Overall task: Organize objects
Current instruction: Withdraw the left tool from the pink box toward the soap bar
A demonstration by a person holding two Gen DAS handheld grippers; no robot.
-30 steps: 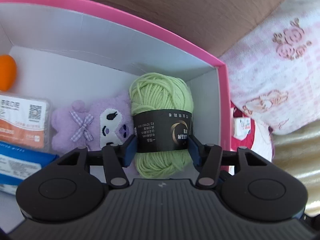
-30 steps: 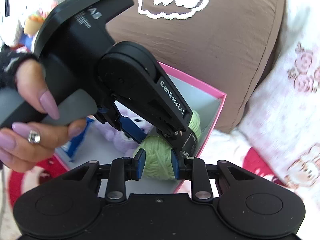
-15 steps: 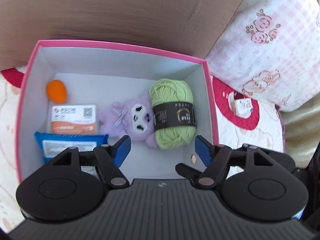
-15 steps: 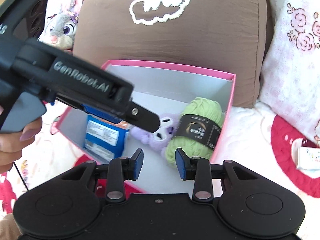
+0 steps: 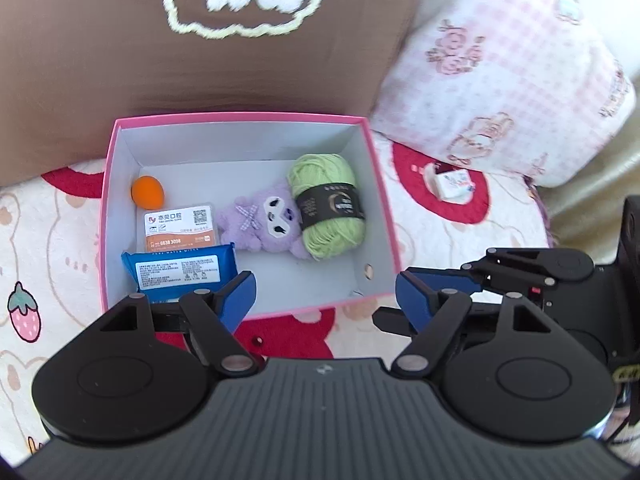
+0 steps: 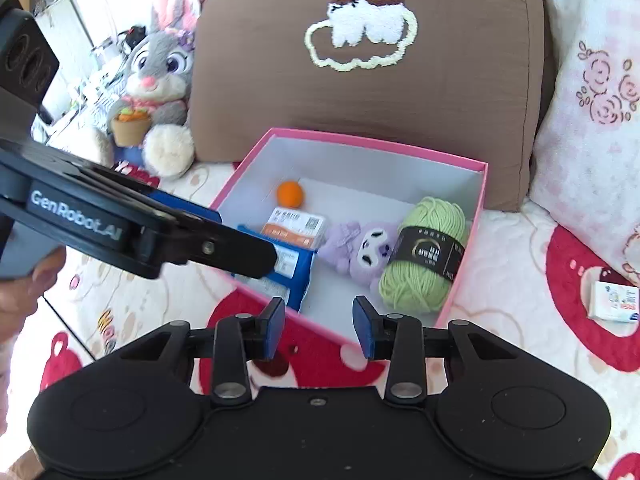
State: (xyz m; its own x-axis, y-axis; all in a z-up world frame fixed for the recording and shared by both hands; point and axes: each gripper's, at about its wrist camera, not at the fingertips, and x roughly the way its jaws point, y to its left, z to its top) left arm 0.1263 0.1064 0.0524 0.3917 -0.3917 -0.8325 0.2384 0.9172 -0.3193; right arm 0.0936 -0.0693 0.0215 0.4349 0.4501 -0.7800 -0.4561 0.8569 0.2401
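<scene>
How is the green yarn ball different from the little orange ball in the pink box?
The green yarn ball is bigger than the orange ball. The yarn wears a black label; the orange ball is plain. The yarn touches the purple plush; the orange ball sits apart. Both lie inside the pink box.

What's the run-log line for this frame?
left tool: opening, empty | right tool: open, empty | yarn: in box | small carton: outside
</scene>
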